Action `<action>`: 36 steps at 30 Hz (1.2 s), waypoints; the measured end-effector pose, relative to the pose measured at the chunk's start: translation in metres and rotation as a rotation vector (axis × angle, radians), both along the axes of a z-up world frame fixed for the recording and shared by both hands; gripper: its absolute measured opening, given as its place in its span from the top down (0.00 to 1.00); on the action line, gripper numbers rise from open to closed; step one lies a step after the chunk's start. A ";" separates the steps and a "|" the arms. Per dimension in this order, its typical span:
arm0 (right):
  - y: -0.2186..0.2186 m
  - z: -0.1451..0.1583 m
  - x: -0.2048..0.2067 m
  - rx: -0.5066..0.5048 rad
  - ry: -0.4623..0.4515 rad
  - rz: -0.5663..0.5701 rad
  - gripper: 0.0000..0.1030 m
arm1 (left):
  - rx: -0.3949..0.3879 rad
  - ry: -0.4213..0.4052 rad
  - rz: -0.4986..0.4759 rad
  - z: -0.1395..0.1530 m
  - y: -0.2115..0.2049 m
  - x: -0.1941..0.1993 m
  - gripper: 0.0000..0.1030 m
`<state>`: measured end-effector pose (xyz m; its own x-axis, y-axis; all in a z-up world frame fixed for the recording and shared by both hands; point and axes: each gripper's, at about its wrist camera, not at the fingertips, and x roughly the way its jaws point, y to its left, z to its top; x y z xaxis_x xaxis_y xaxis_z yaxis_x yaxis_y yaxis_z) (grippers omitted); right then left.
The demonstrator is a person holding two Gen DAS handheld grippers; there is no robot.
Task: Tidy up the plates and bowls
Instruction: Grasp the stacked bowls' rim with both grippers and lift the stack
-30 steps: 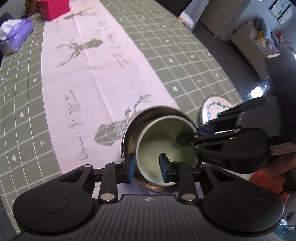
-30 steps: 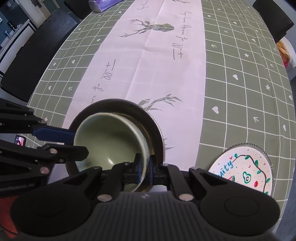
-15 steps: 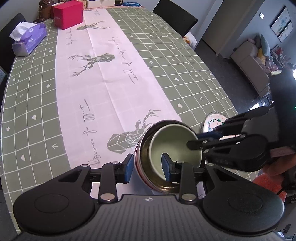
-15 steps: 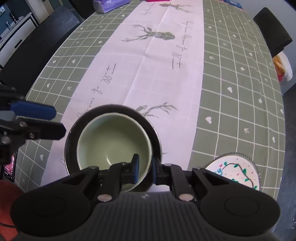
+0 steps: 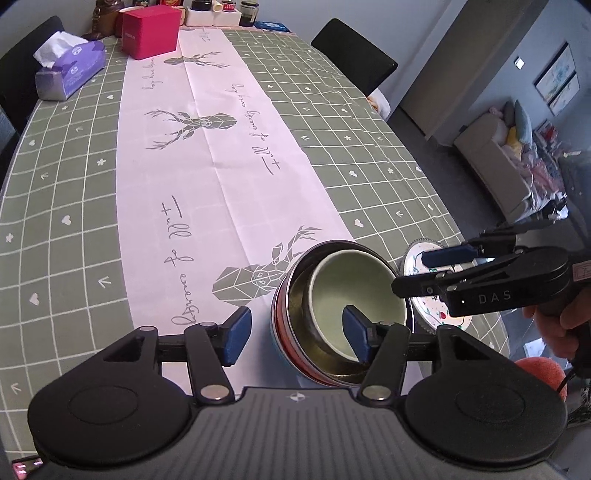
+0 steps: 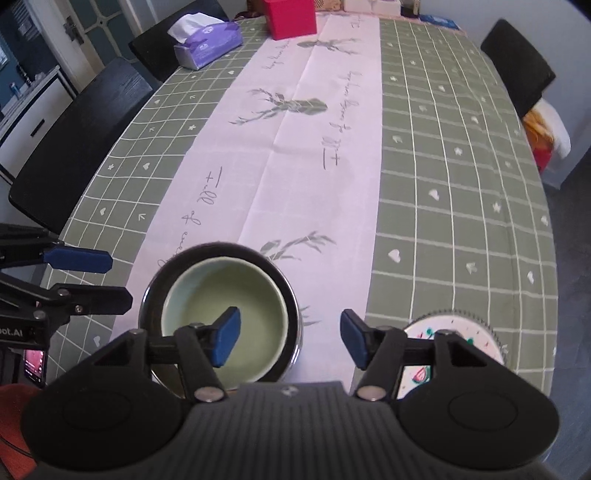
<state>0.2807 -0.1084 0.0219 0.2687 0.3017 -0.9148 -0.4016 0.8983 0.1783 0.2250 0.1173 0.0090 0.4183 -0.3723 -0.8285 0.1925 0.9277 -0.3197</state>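
Observation:
A pale green bowl (image 5: 354, 291) sits nested inside a larger dark metal bowl (image 5: 284, 321) with a red outside, near the table's front edge. My left gripper (image 5: 295, 334) is opening; the bowls' near-left wall stands between its blue pads, untouched. My right gripper (image 6: 290, 341) is opening too, its left pad over the green bowl (image 6: 229, 314) and the dark bowl's (image 6: 221, 249) right wall in the gap, no pad pressing. A white plate (image 6: 458, 323) with fruit drawings lies to the right. Each gripper shows in the other's view: right (image 5: 421, 271), left (image 6: 107, 278).
The green checked tablecloth (image 5: 369, 177) has a pale runner down its middle. A purple tissue box (image 5: 70, 74), a red box (image 5: 149, 31) and jars stand at the far end. Black chairs (image 6: 81, 147) line the sides. A hand (image 5: 554, 321) holds the right gripper.
Both grippers released the bowl rims and opened wide. Both drew back from the table, so more of it shows. The green bowl now rests inside the dark bowl.

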 end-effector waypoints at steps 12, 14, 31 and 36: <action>-0.010 -0.050 0.000 0.110 0.162 -0.103 0.42 | -0.148 0.093 0.103 -0.047 0.006 0.005 0.34; -0.010 -0.055 -0.001 0.125 0.171 -0.112 0.42 | -0.161 0.109 0.125 -0.054 0.006 0.006 0.34; -0.012 -0.072 0.003 0.183 0.226 -0.178 0.52 | -0.165 0.137 0.192 -0.074 -0.007 0.004 0.36; -0.014 -0.078 0.003 0.208 0.250 -0.204 0.52 | -0.148 0.157 0.219 -0.075 -0.012 0.005 0.38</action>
<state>0.2835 -0.1219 -0.0563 0.1183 0.4513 -0.8845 -0.1392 0.8895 0.4352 0.2298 0.1055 -0.0658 0.3734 -0.4083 -0.8330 -0.0697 0.8831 -0.4641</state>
